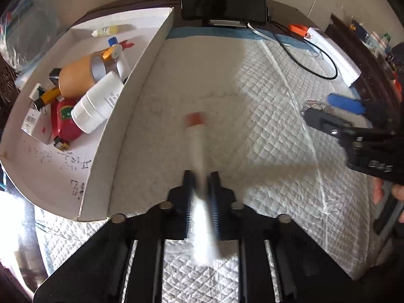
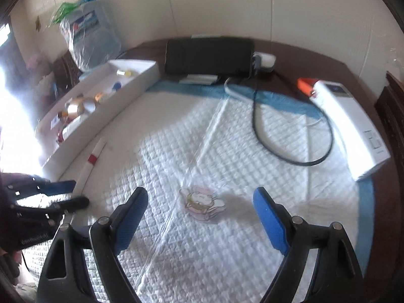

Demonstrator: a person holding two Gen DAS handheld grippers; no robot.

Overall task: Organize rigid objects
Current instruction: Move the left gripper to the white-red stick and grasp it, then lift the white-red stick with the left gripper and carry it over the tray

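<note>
My left gripper (image 1: 201,176) is shut on a long white stick with a red band (image 1: 197,146), blurred by motion, held over the white quilted pad. The same stick (image 2: 91,157) shows at the left of the right wrist view, beside the box wall. A white cardboard box (image 1: 141,80) to the left holds tape rolls, a white bottle, a red item and other small things. My right gripper (image 2: 199,199) is open and empty, just above a flat cartoon charm (image 2: 202,203) on the pad. The right gripper (image 1: 333,111) also shows at the right of the left wrist view.
A black phone on a stand (image 2: 208,56) sits at the back. A white power bank (image 2: 351,123) with an orange tag and a looping black cable (image 2: 290,151) lie at the right. A plastic bag (image 2: 88,38) stands behind the box. The pad has a blue border (image 2: 366,214).
</note>
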